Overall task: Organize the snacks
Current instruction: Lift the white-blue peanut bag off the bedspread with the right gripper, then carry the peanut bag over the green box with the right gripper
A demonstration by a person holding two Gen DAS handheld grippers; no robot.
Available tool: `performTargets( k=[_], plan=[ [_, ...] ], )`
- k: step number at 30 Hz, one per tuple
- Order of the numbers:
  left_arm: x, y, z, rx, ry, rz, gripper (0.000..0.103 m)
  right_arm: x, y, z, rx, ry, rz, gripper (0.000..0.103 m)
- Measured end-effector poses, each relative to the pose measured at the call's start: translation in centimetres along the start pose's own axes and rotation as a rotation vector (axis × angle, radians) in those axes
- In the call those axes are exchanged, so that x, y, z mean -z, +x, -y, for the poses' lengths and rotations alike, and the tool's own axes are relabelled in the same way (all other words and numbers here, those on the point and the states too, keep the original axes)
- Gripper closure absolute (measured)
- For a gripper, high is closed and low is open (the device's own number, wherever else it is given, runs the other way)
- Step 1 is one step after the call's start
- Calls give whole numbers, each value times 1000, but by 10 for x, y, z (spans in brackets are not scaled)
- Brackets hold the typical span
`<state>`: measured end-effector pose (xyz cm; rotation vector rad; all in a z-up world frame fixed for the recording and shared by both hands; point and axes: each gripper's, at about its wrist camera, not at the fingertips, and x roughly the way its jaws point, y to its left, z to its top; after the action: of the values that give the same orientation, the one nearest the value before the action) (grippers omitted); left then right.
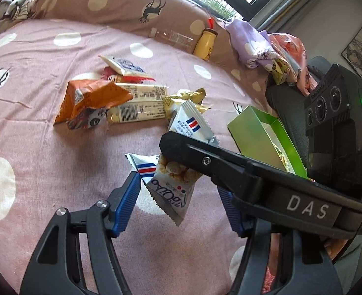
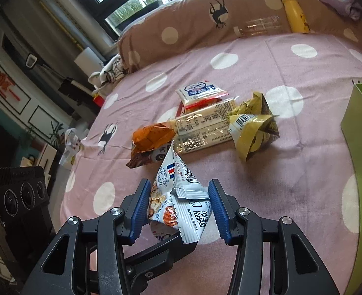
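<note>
My right gripper (image 2: pixel 178 184) is shut on a white snack packet (image 2: pixel 181 211) with a blue and red stripe, held above the bed. One black finger (image 1: pixel 205 162) of it crosses the left wrist view over the same packet (image 1: pixel 171 189). The packet's lower part hangs between the blue pads of my left gripper (image 1: pixel 178 186), which do not press on it. A green open box (image 1: pixel 254 132) stands right of both grippers, at the edge (image 2: pixel 358 127) of the right wrist view. Whether the white packet is one piece or two pressed together I cannot tell.
On the pink dotted bed cover (image 1: pixel 45 172) lies a pile: an orange bag (image 1: pixel 90 100), long cream packets (image 1: pixel 139 108), a gold packet (image 1: pixel 183 98), a white-blue packet (image 1: pixel 127 67). A yellow bottle (image 1: pixel 205 44) and a clear bottle (image 1: pixel 173 38) rest against the brown pillow.
</note>
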<state>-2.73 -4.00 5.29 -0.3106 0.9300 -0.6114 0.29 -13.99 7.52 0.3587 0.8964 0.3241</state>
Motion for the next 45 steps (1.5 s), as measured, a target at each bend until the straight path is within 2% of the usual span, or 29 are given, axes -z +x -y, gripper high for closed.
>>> performTargets(
  k=[18,45],
  plan=[
    [-1,-13,10,5,57,82,39,1,-19,-11,0,-41,83,52],
    [-5,-18,25,49,96,113,39,-3,-41,-14,37,-93,132,52]
  ],
)
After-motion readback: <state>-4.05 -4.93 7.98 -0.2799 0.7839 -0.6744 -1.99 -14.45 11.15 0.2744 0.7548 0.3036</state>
